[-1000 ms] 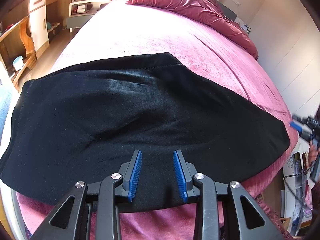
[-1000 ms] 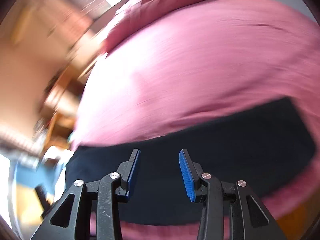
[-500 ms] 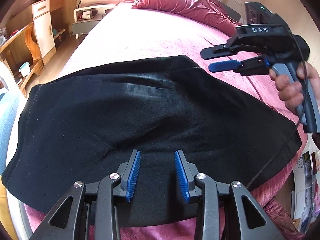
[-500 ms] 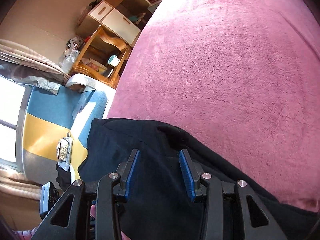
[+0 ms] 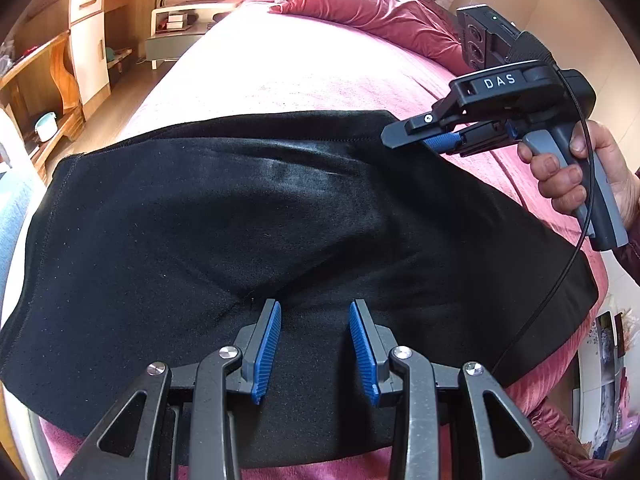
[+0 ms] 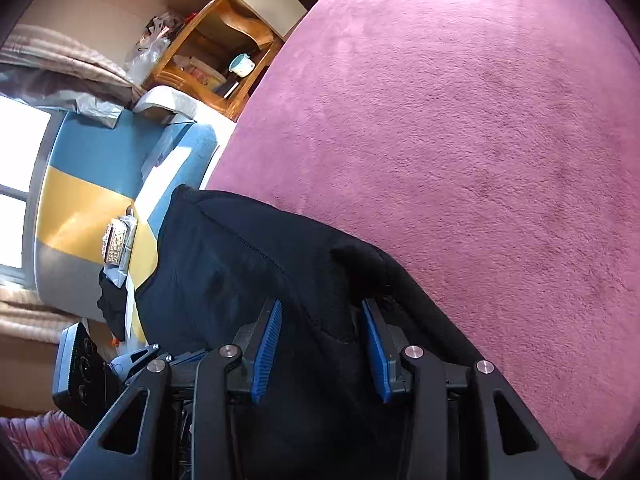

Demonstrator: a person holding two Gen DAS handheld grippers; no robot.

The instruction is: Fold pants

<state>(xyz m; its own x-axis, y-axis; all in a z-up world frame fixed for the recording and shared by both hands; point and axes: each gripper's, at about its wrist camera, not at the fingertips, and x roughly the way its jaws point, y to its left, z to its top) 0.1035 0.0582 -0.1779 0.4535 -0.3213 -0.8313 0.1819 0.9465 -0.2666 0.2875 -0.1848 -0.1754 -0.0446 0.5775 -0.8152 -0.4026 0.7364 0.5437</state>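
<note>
Black pants [image 5: 248,220] lie spread flat across the pink bed [image 5: 280,72]. My left gripper [image 5: 315,312] is open and empty, low over the near middle of the pants. My right gripper [image 5: 404,138] comes in from the right at the far right edge of the pants, low over it. In the right wrist view the right gripper [image 6: 322,308] is open, its jaws either side of a raised fold at the edge of the pants [image 6: 248,280]. The left gripper [image 6: 120,364] shows at the lower left there.
A crumpled red quilt [image 5: 372,12] lies at the head of the bed. Wooden shelves [image 5: 36,92] and a white cabinet [image 5: 90,48] stand left of the bed, with a low bedside table [image 5: 176,28]. A blue and yellow cloth [image 6: 100,200] lies beside the bed.
My right gripper swung in from beyond the bed's right edge to the far right edge of the pants and dropped lower onto it. My left gripper stayed nearly still.
</note>
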